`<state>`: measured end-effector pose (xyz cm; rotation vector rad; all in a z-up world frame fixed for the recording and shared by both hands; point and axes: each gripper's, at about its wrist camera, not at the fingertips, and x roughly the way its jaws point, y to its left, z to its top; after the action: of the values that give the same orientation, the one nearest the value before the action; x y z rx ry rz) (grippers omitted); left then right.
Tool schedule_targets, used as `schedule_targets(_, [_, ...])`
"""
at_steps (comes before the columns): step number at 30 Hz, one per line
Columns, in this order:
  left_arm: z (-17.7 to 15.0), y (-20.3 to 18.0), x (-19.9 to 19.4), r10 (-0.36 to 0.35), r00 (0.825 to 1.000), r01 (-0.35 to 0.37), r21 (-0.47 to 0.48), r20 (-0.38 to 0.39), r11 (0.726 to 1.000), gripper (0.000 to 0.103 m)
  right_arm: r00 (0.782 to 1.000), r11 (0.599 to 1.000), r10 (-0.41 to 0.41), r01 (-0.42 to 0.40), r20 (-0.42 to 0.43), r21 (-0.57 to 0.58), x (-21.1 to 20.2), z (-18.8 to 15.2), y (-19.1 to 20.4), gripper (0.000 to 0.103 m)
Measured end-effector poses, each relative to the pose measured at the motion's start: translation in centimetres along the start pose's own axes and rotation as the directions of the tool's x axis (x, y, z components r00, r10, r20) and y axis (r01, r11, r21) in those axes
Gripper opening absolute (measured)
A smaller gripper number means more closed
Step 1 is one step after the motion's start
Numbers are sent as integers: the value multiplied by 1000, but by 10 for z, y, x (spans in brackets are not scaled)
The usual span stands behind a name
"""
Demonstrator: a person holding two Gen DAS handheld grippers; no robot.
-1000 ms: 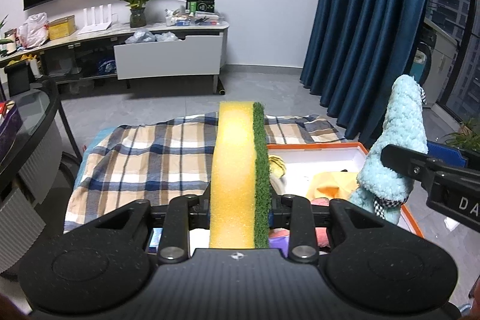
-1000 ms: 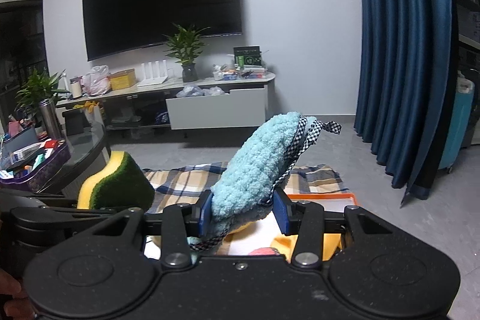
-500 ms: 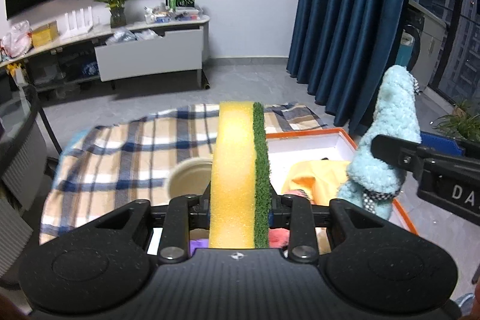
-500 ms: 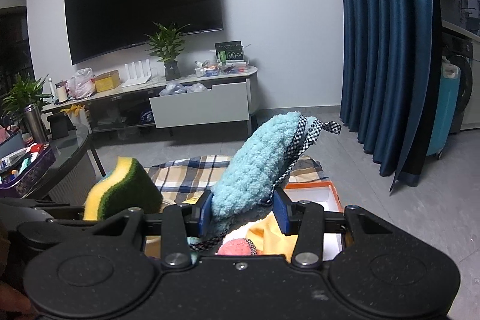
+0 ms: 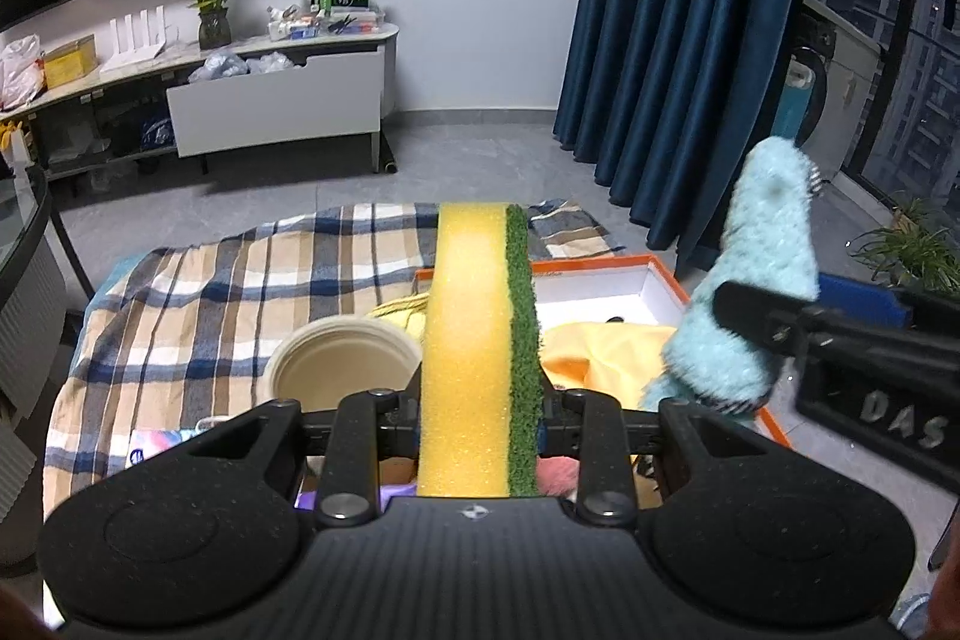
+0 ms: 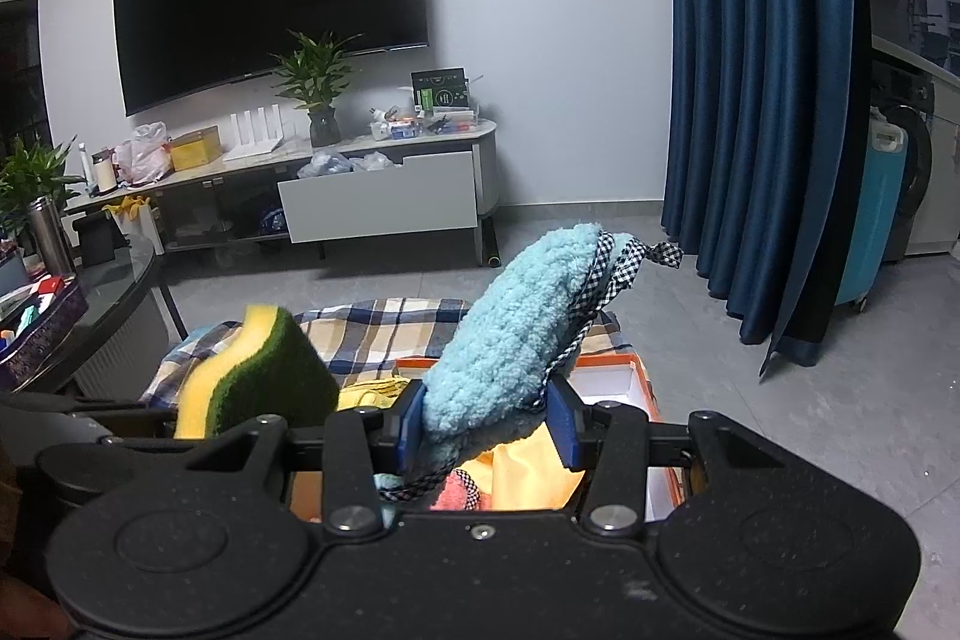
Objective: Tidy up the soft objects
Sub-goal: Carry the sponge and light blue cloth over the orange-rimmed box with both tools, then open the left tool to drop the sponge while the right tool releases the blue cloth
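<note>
Inside orange box (image 5: 666, 274), yellow cloth (image 5: 600, 346)

Your sponge (image 5: 477, 358) blocks the middle of the orange box (image 5: 663, 280), and at the lower center of the frame the tongs body covers the pink thing (image 5: 555, 475), so no telling what it is.

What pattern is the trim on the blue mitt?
Black-and-white check, clearest in the right wrist view on the mitt.

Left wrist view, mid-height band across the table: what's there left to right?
Plaid cloth → paper bowl → sponge held in the left gripper → yellow cloth in the orange box → blue fuzzy mitt → right gripper.
</note>
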<state>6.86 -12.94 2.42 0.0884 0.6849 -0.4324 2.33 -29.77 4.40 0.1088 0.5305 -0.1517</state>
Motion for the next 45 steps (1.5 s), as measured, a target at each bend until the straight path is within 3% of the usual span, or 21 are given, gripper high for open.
schedule_targets(8, [6,-19,4,-26,999,26,26,23,999,31,999,999,-27,28,-19,24,11,0,-21,52])
schedule_targets(24, [11,-34,53,-77,992,79,17,-103,997,31,989,996,-90,90,-116,-6,56,-1,-58,55])
schedule_targets(27, [12,-40,56,-112,987,116,25,-115,993,32,987,995,-97,94,-129,-25,66,1,-61,57])
schedule_targets(29, [11,-46,58,-127,985,131,31,-117,991,33,984,991,-127,123,-124,-45,72,2,-61,72])
schedule_targets(30, [11,-48,60,-133,984,138,31,-119,990,36,982,987,-153,148,-114,-56,73,2,-60,73])
schedule_targets(32, [12,-52,63,-142,982,147,33,-128,989,61,983,987,-157,153,-91,-58,69,3,-60,74])
schedule_targets(34, [12,-56,62,-145,982,151,45,-118,987,73,989,991,-133,131,-69,-31,61,2,-61,75])
schedule_targets(45, [19,-48,36,-78,995,81,60,-54,995,88,994,994,-102,101,39,34,11,9,-47,78])
